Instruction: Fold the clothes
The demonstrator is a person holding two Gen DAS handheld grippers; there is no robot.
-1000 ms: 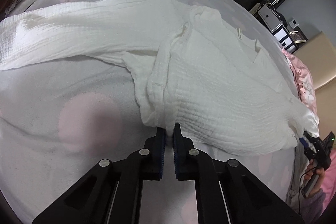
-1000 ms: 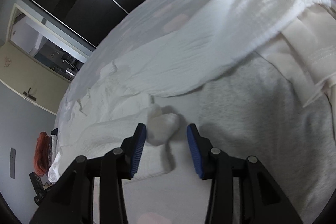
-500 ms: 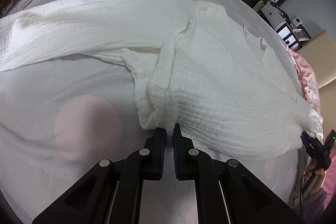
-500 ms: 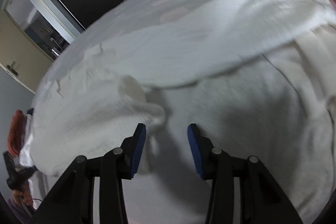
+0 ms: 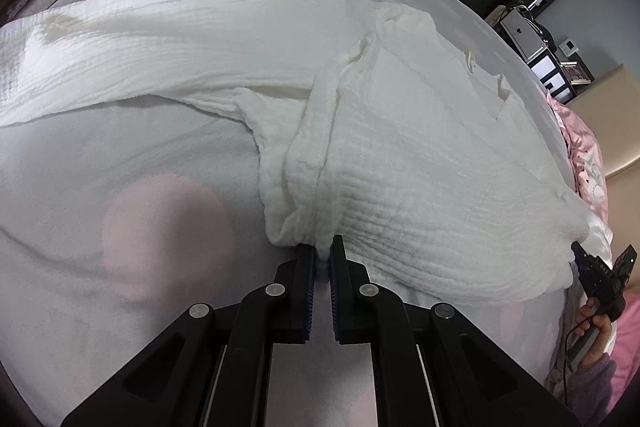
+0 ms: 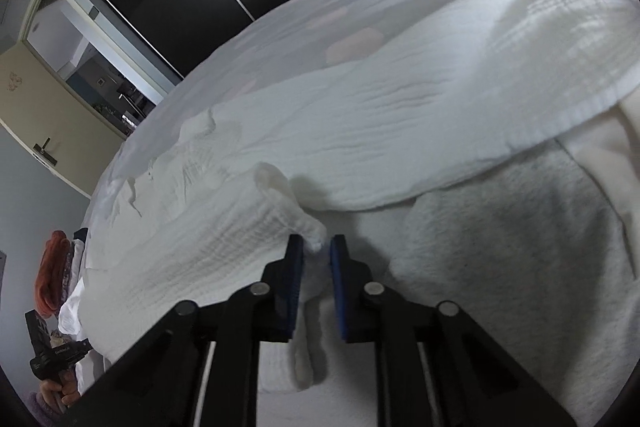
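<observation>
The right tongs (image 6: 316,250) had just closed on the white crinkled cotton garment's (image 5: 400,155) corner at lower centre; the left tongs (image 5: 322,254) gripped its other corner, readying a fold.

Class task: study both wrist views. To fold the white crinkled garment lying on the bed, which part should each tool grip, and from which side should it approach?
Grip the white crinkled garment at the two corners of its near hem, coming in low from the near bed edge. The fabric bunches into thick pinchable folds there. The left tool already pinches one corner; the right tool, its jaws just closing, has the other between its pads.
</observation>
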